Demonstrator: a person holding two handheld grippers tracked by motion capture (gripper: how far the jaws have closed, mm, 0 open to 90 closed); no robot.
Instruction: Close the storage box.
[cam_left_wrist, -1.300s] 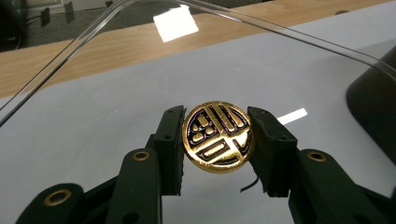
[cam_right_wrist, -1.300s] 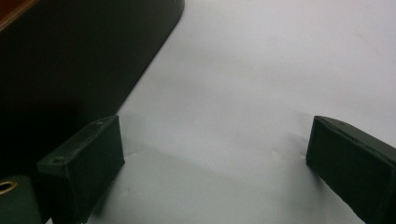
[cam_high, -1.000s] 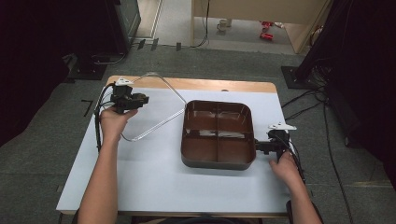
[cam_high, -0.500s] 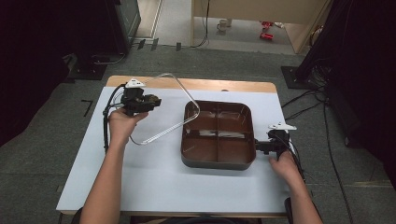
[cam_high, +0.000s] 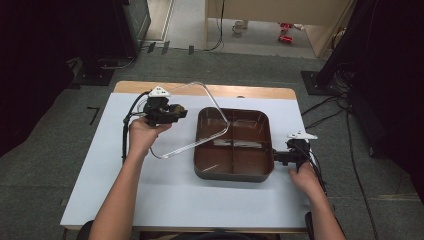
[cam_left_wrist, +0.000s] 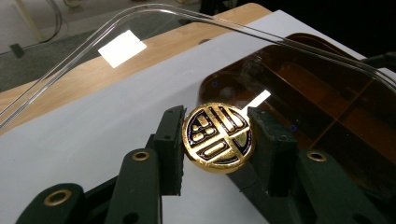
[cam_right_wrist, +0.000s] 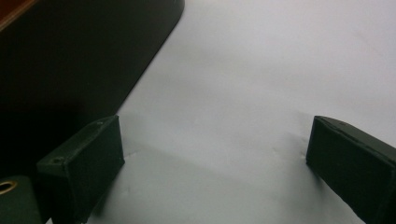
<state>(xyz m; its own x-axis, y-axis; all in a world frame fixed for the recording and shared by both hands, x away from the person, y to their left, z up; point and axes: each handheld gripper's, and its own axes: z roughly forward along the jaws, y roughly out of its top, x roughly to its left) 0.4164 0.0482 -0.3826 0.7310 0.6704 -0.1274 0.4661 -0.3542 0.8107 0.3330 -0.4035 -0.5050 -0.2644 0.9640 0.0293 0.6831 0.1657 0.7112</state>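
Your left gripper (cam_left_wrist: 217, 140), black with brass-coloured rivets, carries a gold knob (cam_left_wrist: 218, 137) patterned with dark blue-black inlaid bars and curves. The lid (cam_high: 192, 120) around it is clear glass. At three o'clock from it, the divided pan (cam_high: 234, 144) is glossy reddish-brown inside, dark outside. The table (cam_high: 175, 195) is pale grey-white with a light wood edge at twelve o'clock. Your right gripper (cam_right_wrist: 215, 163) is black.

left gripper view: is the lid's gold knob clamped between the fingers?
Yes: the gold knob sits pinched between the left gripper's two black fingers, with the clear lid lifted off the table.
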